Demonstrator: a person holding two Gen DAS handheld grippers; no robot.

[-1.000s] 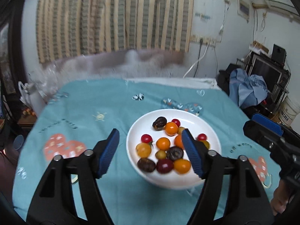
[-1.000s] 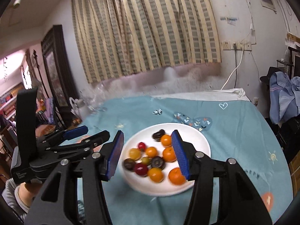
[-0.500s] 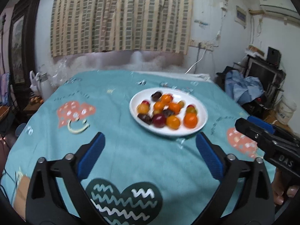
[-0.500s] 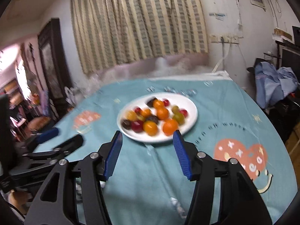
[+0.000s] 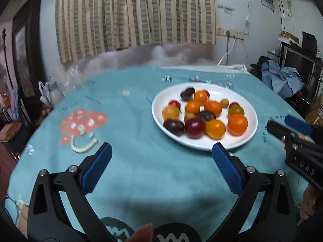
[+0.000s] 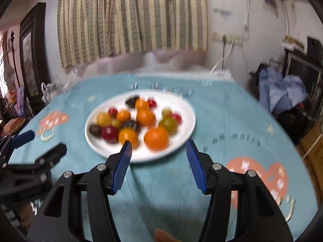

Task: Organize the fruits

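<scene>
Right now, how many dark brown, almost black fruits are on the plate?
3 dark fruits: one at the plate's far side, one mid-pile, one front-left. Others may be hidden.

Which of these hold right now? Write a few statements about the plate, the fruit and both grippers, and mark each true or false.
1. All the fruit lies on the white plate. True.
2. The left gripper grips an orange fruit. False: it is open with nothing between its fingers, only the blue tablecloth beyond them.
3. The right gripper is open and holds nothing. True.
4. The plate stands on bare wood. False: it stands on the blue tablecloth.
5. The largest orange fruit lies near the plate's edge closest to the right gripper. True.
6. The plate holds only orange fruit. False: dark red fruit and a greenish fruit lie there too.
</scene>
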